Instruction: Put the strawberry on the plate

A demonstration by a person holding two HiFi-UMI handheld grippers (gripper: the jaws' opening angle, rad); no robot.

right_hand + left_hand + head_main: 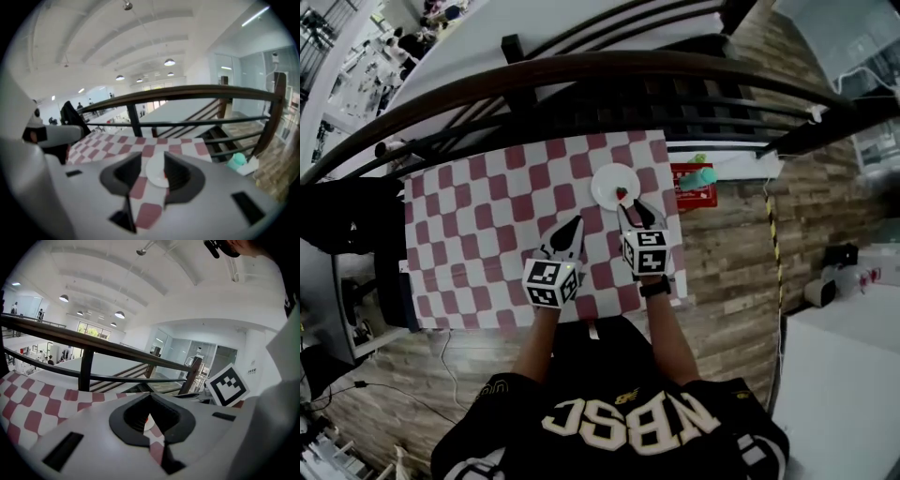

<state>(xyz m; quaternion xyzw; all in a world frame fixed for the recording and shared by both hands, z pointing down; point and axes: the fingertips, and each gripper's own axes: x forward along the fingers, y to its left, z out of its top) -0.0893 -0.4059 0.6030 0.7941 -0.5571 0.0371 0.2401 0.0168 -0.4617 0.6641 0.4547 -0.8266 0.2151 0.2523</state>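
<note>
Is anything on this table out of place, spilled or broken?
Nothing stands out. The strawberry lies on the plate, near its rim. Nothing is spilled, and the cloth lies flat.

Left gripper: jaws are together at the tips, w/ nothing held. Thru the thin slit behind them you see the red-and-white check desk. A dark rail runs past the desk. Right gripper shows only its black-and-white cube, at right. Round lamps hang overhead.
</note>
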